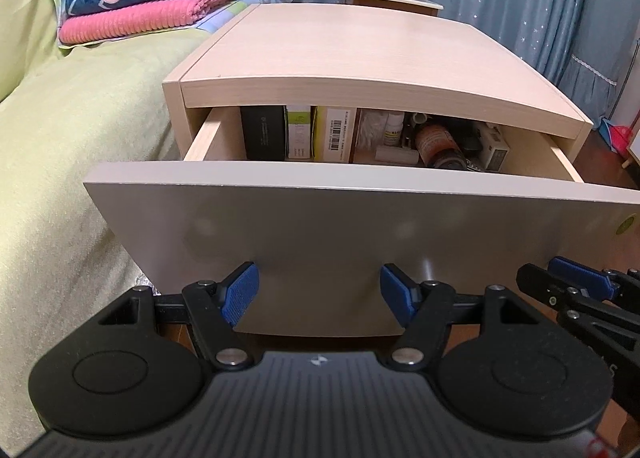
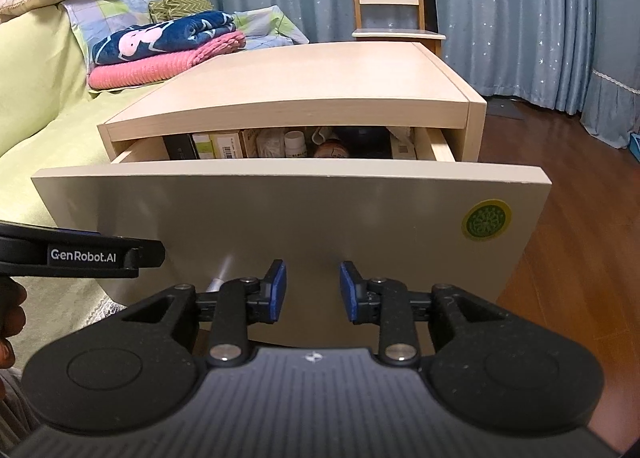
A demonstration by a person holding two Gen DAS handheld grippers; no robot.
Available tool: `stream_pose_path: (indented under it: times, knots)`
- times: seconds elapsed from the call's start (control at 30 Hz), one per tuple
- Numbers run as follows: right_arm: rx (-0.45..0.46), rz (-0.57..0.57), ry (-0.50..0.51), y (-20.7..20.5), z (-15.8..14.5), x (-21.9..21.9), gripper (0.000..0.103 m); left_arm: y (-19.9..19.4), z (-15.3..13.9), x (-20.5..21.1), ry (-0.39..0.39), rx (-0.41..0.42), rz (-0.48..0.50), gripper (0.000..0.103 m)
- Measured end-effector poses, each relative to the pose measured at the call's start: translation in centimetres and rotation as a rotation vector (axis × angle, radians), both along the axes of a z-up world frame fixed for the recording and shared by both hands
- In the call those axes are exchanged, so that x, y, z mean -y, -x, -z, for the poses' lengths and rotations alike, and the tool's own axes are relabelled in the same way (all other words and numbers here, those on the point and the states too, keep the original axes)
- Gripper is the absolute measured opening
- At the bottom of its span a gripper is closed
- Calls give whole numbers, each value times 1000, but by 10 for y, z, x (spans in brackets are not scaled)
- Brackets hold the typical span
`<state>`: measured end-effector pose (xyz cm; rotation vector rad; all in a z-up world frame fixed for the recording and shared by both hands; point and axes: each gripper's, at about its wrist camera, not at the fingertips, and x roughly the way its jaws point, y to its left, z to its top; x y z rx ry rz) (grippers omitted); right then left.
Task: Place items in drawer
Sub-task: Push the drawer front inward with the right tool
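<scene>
Your left gripper (image 1: 319,294) stands with its blue pads spread wide and holds nothing. Your right gripper (image 2: 312,292) is also parted and empty, though its gap is narrower. Both hang low, just in front of the flat grey-white front panel (image 1: 320,234) of the pale wooden drawer (image 2: 280,171). In the left wrist view the panel's lower edge lies between the left pads, but I cannot tell if they touch it. The right gripper is just beside the left one, on its right.

Above and ahead of both grippers the drawer is pulled partly out of the light wooden bedside cabinet (image 1: 360,57). Inside it, straight ahead of the left gripper, boxes stand upright: a black box (image 1: 264,133), a green and white box (image 1: 299,133) and a yellow box with a barcode (image 1: 334,133). Ahead and to the right lie a small white bottle (image 1: 394,129) and a brown round container (image 1: 438,141) among other small things that are too crowded to name.

I judge that the placing is done or nearly done: the drawer looks full, the cabinet top is bare, and you carry no item. What is left is probably to push the front panel forward and close the drawer. Press evenly with both grippers, so that it does not go in crooked.

To the left of the grippers is a bed with a yellow-green cover (image 1: 80,137).
</scene>
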<state>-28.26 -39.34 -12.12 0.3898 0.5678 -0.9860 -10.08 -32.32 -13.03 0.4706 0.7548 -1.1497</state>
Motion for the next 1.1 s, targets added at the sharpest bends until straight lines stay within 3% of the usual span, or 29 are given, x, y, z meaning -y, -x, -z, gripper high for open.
stream_pose_path:
  times: [1.1]
  knots:
    - [15,13,3,-6,0,11,31,-3,4,10,-17,2,-48,71]
